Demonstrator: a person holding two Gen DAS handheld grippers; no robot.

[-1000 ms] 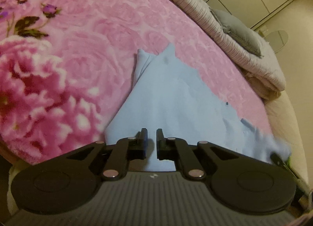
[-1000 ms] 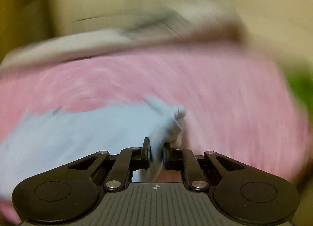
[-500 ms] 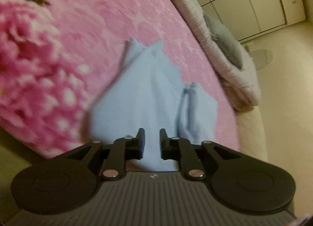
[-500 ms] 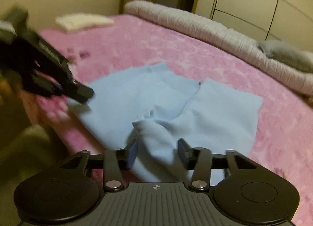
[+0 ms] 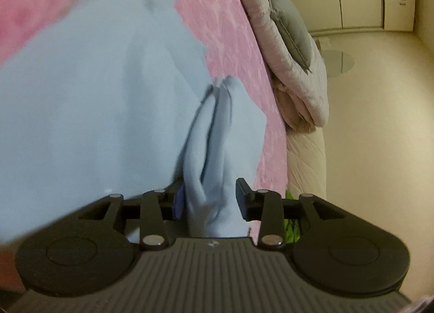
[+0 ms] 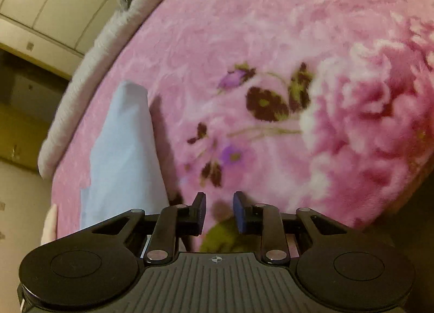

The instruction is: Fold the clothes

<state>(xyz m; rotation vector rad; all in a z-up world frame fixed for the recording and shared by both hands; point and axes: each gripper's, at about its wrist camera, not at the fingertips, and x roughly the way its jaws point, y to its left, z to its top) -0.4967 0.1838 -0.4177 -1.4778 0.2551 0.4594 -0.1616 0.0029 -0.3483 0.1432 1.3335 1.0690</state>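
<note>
The light blue garment point(image 5: 95, 96) is blurred and cut off at the left edge.

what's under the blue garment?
The pink floral blanket shows all around the blue garment, so the garment lies on it. Whatever sits beneath its bunched folds is covered.

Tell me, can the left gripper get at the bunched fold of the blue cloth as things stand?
Probably yes: the fold already lies between the opening jaws of the left gripper, and nothing blocks it.

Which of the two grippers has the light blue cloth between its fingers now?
The left gripper: a bunched fold of the light blue fleece garment lies between its opening jaws. The right gripper, closing, has only pink floral blanket behind.
</note>
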